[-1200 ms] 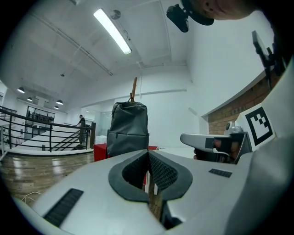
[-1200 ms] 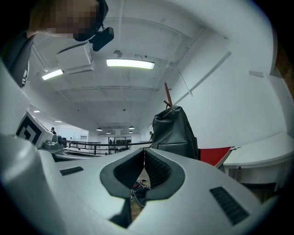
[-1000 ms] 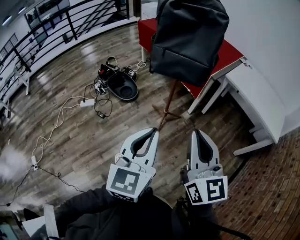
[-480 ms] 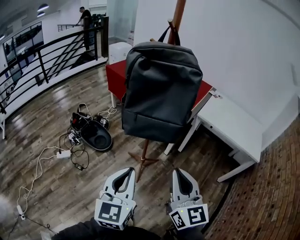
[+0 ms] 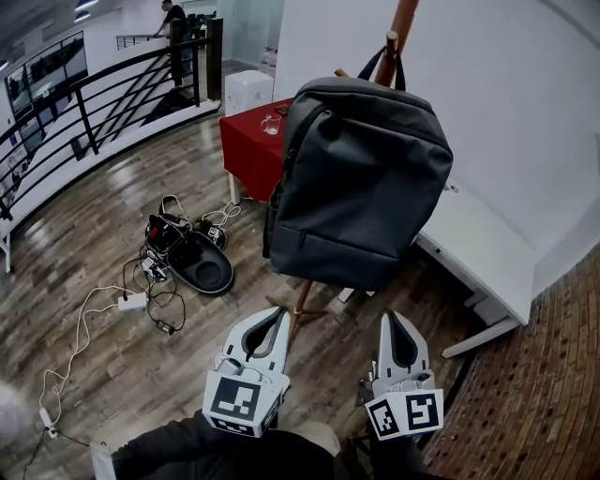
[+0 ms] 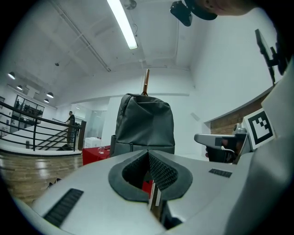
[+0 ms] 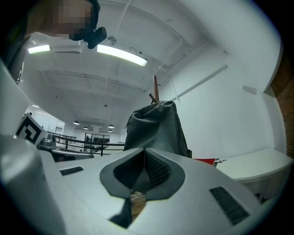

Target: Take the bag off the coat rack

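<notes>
A wooden floor (image 5: 103, 253) is seen across most of the head view, and it is bounded at the far side by a black railing (image 5: 103, 98) and at the right by a white wall (image 5: 506, 84). A strip of brick-patterned flooring (image 5: 525, 394) is seen at the lower right. A white counter (image 5: 483, 258) is set against the wall, and a red-covered counter (image 5: 246, 150) is placed just beside it, behind the bag.

The bag (image 5: 361, 183), a grey backpack, is hung on the coat rack (image 5: 404, 21). Its top handle is looped at a peg high on the wooden pole, and its body is suspended clear of the floor, above the rack's spread feet. It is touched by neither pair of tongs.

The left tongs (image 5: 278, 317) and the right tongs (image 5: 390, 321) are held side by side, low in the head view and below the bag, and both are pointed toward it. In the left gripper view the left tongs (image 6: 148, 158) are pressed together with nothing pinched, and the bag is seen ahead of them. In the right gripper view the right tongs (image 7: 144, 155) are likewise pressed together and empty.

A white box (image 5: 247, 90) is stood beyond the red-covered counter. A black rounded device (image 5: 202, 264) is laid on the floor to the left of the rack, with a tangle of cables (image 5: 84, 319) and a power strip (image 5: 131, 302) near it. A glass (image 5: 272, 122) is set on the red-covered counter.
</notes>
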`<control>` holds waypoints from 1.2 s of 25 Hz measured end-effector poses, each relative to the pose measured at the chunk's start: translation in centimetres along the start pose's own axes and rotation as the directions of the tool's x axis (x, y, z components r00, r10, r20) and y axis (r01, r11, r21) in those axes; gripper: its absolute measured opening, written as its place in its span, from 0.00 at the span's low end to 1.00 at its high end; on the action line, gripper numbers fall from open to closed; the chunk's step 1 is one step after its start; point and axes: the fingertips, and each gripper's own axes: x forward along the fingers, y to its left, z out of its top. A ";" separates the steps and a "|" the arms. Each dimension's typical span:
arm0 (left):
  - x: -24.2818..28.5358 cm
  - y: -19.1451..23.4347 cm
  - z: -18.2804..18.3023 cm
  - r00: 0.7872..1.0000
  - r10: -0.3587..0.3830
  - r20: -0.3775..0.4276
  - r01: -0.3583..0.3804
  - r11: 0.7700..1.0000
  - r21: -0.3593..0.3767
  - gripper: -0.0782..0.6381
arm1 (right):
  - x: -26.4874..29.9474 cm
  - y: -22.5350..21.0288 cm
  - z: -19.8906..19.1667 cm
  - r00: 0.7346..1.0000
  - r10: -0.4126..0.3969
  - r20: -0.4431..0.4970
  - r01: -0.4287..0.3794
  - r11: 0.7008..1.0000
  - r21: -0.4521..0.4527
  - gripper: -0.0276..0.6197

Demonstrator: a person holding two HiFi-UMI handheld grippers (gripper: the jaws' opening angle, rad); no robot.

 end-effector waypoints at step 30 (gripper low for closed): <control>11.5 8.5 9.4 0.979 0.114 0.169 -0.120 0.992 0.026 0.29 | 10.0 -9.5 5.0 0.992 0.015 0.123 -0.010 0.999 -0.043 0.36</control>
